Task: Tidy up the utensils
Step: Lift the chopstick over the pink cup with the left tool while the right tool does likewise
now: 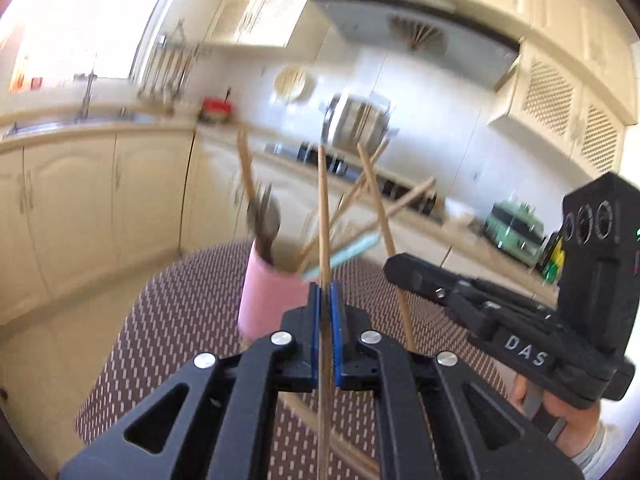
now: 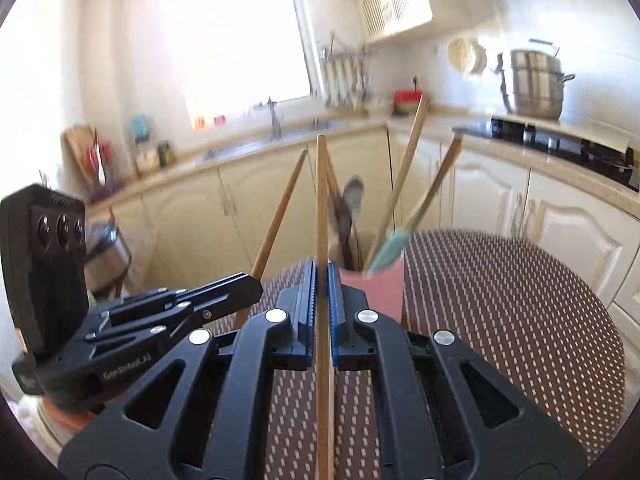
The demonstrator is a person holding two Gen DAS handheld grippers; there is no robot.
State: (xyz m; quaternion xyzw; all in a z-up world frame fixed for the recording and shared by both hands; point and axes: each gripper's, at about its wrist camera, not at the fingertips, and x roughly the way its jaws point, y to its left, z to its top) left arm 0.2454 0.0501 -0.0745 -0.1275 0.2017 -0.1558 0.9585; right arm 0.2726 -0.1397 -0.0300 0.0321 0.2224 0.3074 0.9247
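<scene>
Left hand-held gripper (image 1: 325, 300) clamped on a wooden chopstick (image 1: 323, 208); right hand-held gripper (image 2: 322, 280) likewise on another chopstick (image 2: 321, 200), near the blurred, apparently pink utensil cup (image 1: 272, 292).

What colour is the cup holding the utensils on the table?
Pink. The round pink utensil cup shows best in the left wrist view.

Cabinets: cream panelled wooden cabinets (image 2: 492, 196) below a beige stone counter (image 2: 248, 148)
Window: bright overexposed window (image 2: 240, 36) above the sink
Walls: white tiled walls (image 2: 452, 84)
</scene>
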